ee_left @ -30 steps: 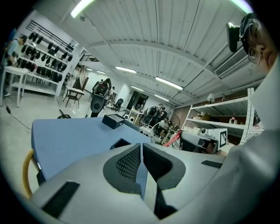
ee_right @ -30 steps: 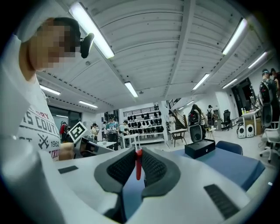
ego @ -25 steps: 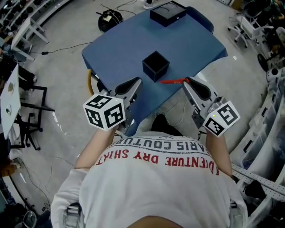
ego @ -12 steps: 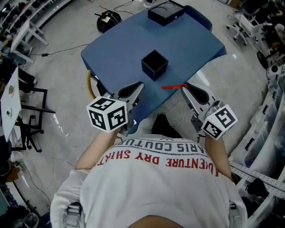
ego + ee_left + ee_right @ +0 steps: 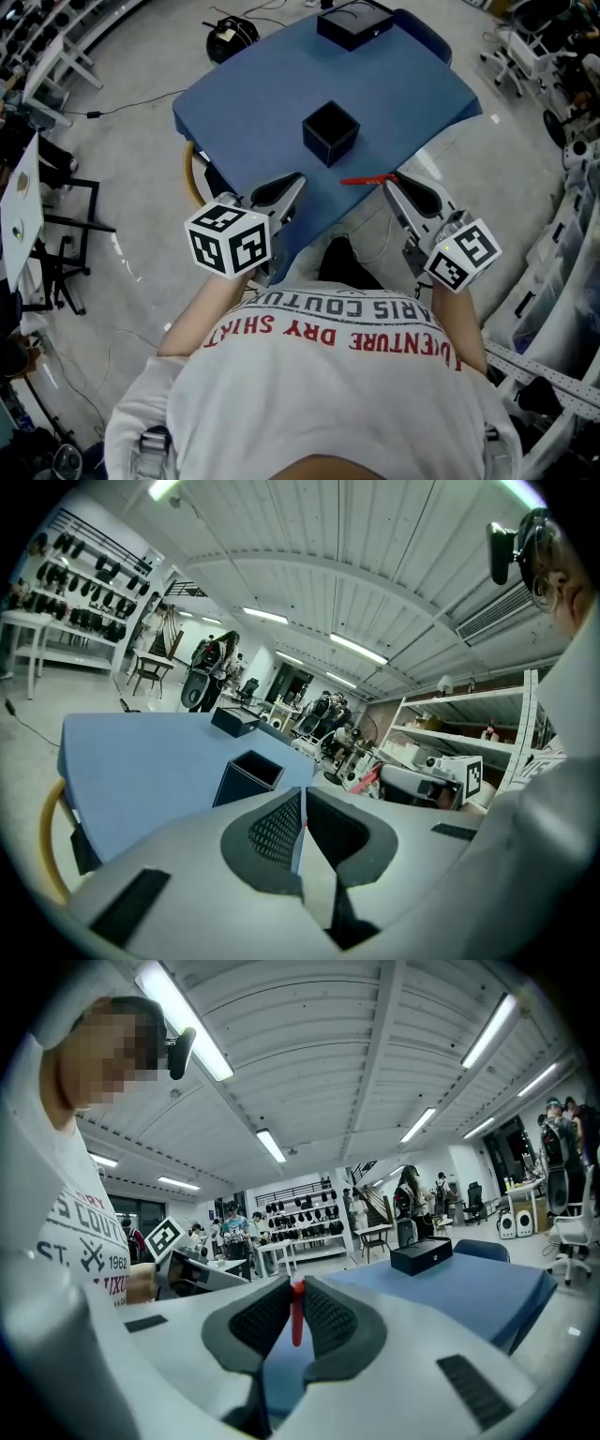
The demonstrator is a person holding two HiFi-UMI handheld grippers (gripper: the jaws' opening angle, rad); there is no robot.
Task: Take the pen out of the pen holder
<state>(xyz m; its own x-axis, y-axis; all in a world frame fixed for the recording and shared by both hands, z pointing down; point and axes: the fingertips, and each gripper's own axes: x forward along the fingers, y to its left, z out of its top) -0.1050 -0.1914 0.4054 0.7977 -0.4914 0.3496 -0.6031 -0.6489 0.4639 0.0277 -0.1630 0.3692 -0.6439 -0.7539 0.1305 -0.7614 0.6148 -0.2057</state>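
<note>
In the head view, the black open-topped pen holder [image 5: 330, 131] stands on the blue table [image 5: 262, 94], and nothing shows in its mouth. My right gripper [image 5: 387, 181] is shut on a red pen [image 5: 364, 180]. The pen sticks out level to the left over the table's near edge, outside the holder and in front of it. In the right gripper view, the red pen [image 5: 296, 1314] is pinched between the ribbed pads of that gripper [image 5: 296, 1290]. My left gripper [image 5: 298, 178] hovers at the near table edge, shut and empty. In its own view, the left gripper [image 5: 302, 797] points toward the pen holder [image 5: 246, 778].
A flat black box [image 5: 353, 23] lies at the table's far end. A round black device [image 5: 231, 36] with cables sits on the floor beyond the table. Racks and chairs [image 5: 525, 47] stand around. People stand in the background of both gripper views.
</note>
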